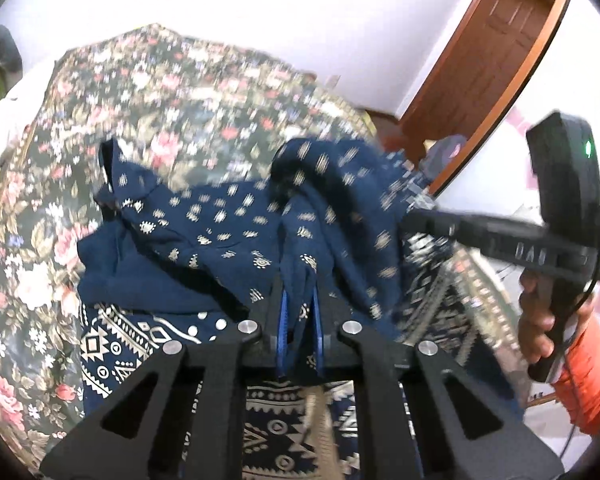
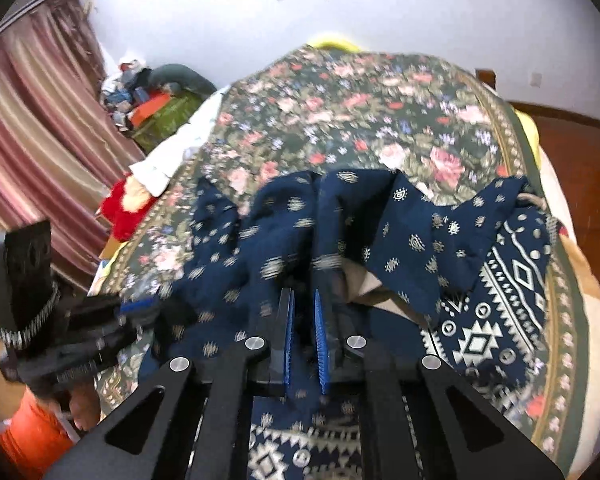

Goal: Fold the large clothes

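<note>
Cloth [image 1: 228, 216], navy with pale print, lies rumpled on my floral bedspread [image 1: 160, 92]. My left gripper [image 1: 300, 320] pinches a fold of it; my right gripper [image 2: 304, 320] pinches another fold alongside.

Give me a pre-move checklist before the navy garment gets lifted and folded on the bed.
1. Left gripper shut on the navy patterned garment: ok, cloth sits between its blue fingers.
2. Right gripper shut on the garment: ok, cloth is pinched.
3. Garment spread flat: not ok, it is bunched and creased.
4. Floral bedspread beyond the garment free of other items: ok.
5. Which edges or corners are held: cannot tell, blurred.
</note>
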Demonstrator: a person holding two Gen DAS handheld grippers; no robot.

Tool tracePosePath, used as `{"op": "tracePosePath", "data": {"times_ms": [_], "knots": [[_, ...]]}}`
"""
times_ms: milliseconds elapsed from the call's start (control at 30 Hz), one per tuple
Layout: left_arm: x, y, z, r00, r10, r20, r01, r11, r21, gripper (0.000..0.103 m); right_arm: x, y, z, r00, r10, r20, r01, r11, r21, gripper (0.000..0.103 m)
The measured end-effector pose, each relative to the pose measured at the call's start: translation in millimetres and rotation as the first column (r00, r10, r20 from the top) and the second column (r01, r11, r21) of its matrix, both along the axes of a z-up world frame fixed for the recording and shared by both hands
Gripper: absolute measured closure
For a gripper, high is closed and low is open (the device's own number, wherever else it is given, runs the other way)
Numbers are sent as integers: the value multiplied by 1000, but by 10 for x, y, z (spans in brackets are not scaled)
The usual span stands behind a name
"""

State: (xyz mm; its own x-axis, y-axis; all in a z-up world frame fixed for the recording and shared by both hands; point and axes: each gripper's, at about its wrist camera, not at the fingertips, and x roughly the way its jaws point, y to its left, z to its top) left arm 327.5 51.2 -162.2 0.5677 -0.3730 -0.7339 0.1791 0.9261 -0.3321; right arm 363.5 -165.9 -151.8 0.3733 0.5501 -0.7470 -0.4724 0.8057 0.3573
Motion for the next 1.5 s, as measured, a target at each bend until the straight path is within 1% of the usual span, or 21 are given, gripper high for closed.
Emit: {"op": "tracePosePath", "data": {"times_ms": [167,267,367,467,567,700,733,800,833,900,967,1033,1100,1167,1267,1333,1367,1400,1433,1467,1500], "knots": [[-151,132,322,997,18,72,-14,999,-45,103,-197,-3,116,995,-28,100,41,991,-129,95],[-248,266,393,994,48,97,-46,999,-18,103,-227,-62,101,994,-49,94,62,988,-144,95],[-240,411,284,996,76,42,-76,997,13,103,-197,-105,60,995,-57,79,70,983,-171,95],[-161,445,113,995,90,-39,-89,996,15,103,-137,-128,-6,994,-66,88,86,964,-251,95],[-99,370,-56,994,53,-97,-54,999,-7,99,-56,-135,-82,995,-70,74,88,958,-272,95],[-33,239,-307,986,31,-165,-36,999,-26,80,58,-84,-124,997,-55,48,65,973,-223,95],[-21,208,-360,983,32,-181,-37,999,-27,67,81,-78,-123,997,-55,47,64,977,-203,95],[11,154,-428,980,44,-195,-52,998,-35,50,120,-64,-140,997,-64,49,73,975,-208,95],[24,138,-449,980,47,-196,-56,998,-41,47,134,-63,-161,996,-66,52,76,971,-226,95],[82,73,-538,976,45,-215,-52,998,-27,47,146,-49,-232,996,-64,69,83,943,-322,95],[153,13,-639,971,55,-231,-48,998,34,47,131,-67,-311,992,-54,113,99,889,-447,95],[204,-36,-735,969,60,-241,-42,996,78,47,113,-108,-446,988,-25,155,113,798,-592,95],[233,-45,-825,965,58,-254,-39,996,77,46,156,-192,-668,990,-21,140,114,707,-698,95],[242,-32,-858,967,59,-249,-42,996,76,46,204,-277,-857,993,-24,117,101,685,-722,95],[235,-29,-847,968,57,-244,-39,996,77,46,237,-356,-870,992,-50,119,119,714,-690,95],[212,-12,-846,968,55,-244,-35,996,85,44,232,-333,-832,988,-52,144,140,683,-717,95],[212,-5,-853,968,56,-246,-34,995,91,43,231,-331,-835,984,-50,172,162,651,-741,94],[197,11,-862,967,54,-250,-32,995,91,43,218,-347,-869,980,-42,194,178,620,-764,89],[171,30,-874,966,52,-252,-32,996,86,43,202,-374,-892,978,-40,206,187,609,-771,74],[155,49,-881,966,51,-254,-32,996,79,43,179,-420,-897,967,-44,252,230,583,-779,46],[146,66,-890,965,52,-256,-34,997,74,43,159,-465,-894,955,-47,293,268,560,-784,31]]}}
